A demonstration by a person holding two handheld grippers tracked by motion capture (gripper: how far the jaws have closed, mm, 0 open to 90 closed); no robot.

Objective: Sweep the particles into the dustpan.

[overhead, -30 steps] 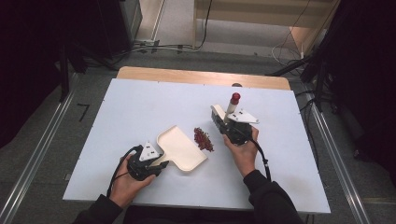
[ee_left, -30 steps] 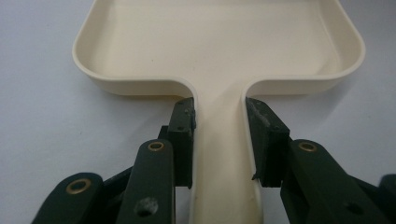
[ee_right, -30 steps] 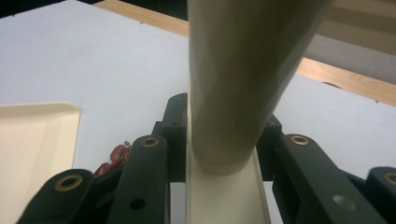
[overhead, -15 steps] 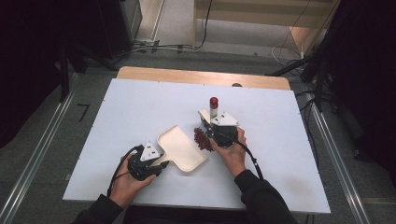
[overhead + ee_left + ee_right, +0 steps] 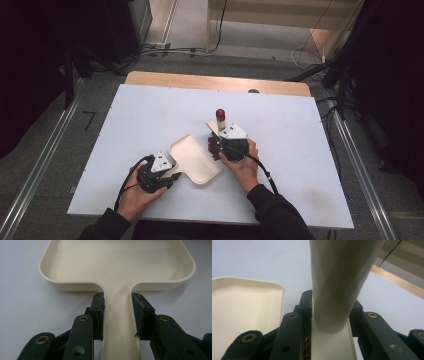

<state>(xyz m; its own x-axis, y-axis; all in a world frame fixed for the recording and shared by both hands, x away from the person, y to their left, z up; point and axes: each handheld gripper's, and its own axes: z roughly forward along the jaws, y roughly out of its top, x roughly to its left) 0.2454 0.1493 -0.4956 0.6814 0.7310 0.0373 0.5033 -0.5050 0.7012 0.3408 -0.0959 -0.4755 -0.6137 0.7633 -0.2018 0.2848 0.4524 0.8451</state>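
Note:
A cream dustpan (image 5: 192, 157) lies on the white table (image 5: 150, 115), and my left gripper (image 5: 169, 177) is shut on its handle. In the left gripper view the pads (image 5: 98, 308) press both sides of the handle, with the pan (image 5: 117, 262) empty beyond my left gripper (image 5: 117, 303). My right gripper (image 5: 220, 134) is shut on a cream tool with a red-tipped handle (image 5: 220, 115) that stands upright. It sits over a small pile of red bits (image 5: 213, 147) just right of the pan's rim. The right gripper view shows the cream handle (image 5: 337, 277) between the jaws of my right gripper (image 5: 332, 312), red bits (image 5: 306, 343) below.
The table's wooden far edge (image 5: 215, 82) runs across the back. Metal rails (image 5: 357, 165) flank both sides, with cables on the floor (image 5: 175, 50) behind. Bare white tabletop stretches to the left and far right.
My right gripper has carried the upright tool leftward and slightly nearer, onto the red pile beside the dustpan. The left gripper and the pan have stayed put.

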